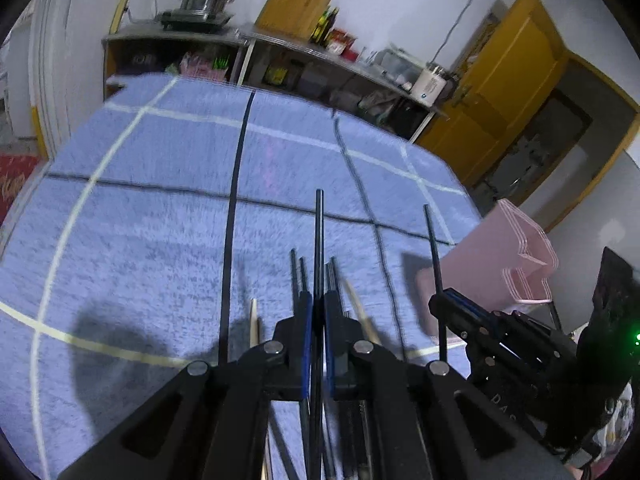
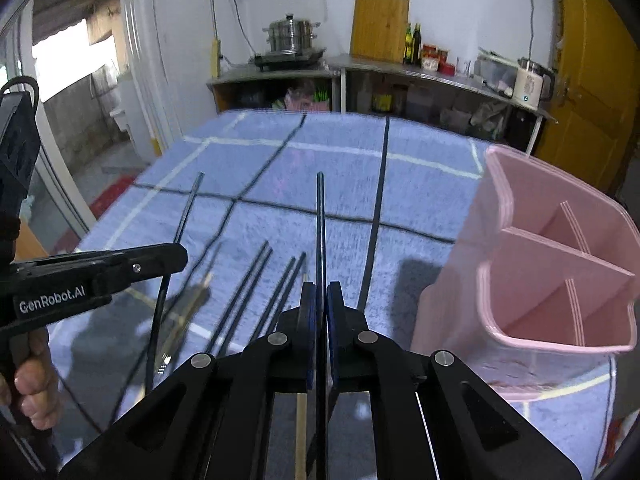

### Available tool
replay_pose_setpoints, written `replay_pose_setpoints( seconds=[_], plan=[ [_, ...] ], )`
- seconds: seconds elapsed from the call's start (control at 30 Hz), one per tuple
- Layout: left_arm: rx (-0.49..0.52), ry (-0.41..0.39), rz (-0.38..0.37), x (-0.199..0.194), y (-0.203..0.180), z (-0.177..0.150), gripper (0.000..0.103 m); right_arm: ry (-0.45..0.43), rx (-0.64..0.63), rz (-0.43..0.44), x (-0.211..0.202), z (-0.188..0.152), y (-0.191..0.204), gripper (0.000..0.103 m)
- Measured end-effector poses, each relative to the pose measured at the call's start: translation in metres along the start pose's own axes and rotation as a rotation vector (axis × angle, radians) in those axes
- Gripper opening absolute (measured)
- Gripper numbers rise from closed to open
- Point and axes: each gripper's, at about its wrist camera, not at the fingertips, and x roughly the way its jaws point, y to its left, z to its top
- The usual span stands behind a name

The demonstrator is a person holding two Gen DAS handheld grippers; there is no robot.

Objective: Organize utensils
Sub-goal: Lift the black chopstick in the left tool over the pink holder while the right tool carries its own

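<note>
A black chopstick (image 1: 319,240) stands centre frame, pinched in the closed left hand-held gripper (image 1: 319,312). The right hand-held gripper (image 2: 321,300) likewise clamps another black chopstick (image 2: 320,224). More loose chopsticks (image 2: 256,292) lie lower centre on the blue-clothed bench (image 2: 420,196); a pink utensil holder (image 2: 560,264) stands at right.

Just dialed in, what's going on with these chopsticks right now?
A person is holding a gripper in each hand, and each is shut on one black chopstick. The left gripper pinches its black chopstick above the blue checked cloth; the right gripper does the same with another black chopstick. More black chopsticks and a pale wooden one lie on the cloth. The pink divided holder stands to the right, with nothing visible in its compartments.
</note>
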Motion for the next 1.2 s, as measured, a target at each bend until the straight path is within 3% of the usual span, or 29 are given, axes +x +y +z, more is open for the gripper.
replay_pose_setpoints(
  seconds=[0.27,0.47,0.97,1.2],
  plan=[
    [0.079,-0.084,-0.033,-0.065,-0.027,0.002,0.005,-0.113,0.034,0.014,-0.066,-0.001,-0.004,0.005],
    [0.124,-0.107,-0.054,-0.088,-0.046,0.005,0.005,-0.171,0.064,0.011,-0.099,-0.001,-0.013,0.005],
    [0.233,-0.135,-0.185,-0.102,-0.126,0.044,0.005,-0.309,0.148,-0.061,-0.173,0.027,-0.071,0.005],
    [0.255,-0.159,-0.226,-0.091,-0.162,0.073,0.005,-0.371,0.187,-0.102,-0.184,0.046,-0.096,0.005]
  ],
)
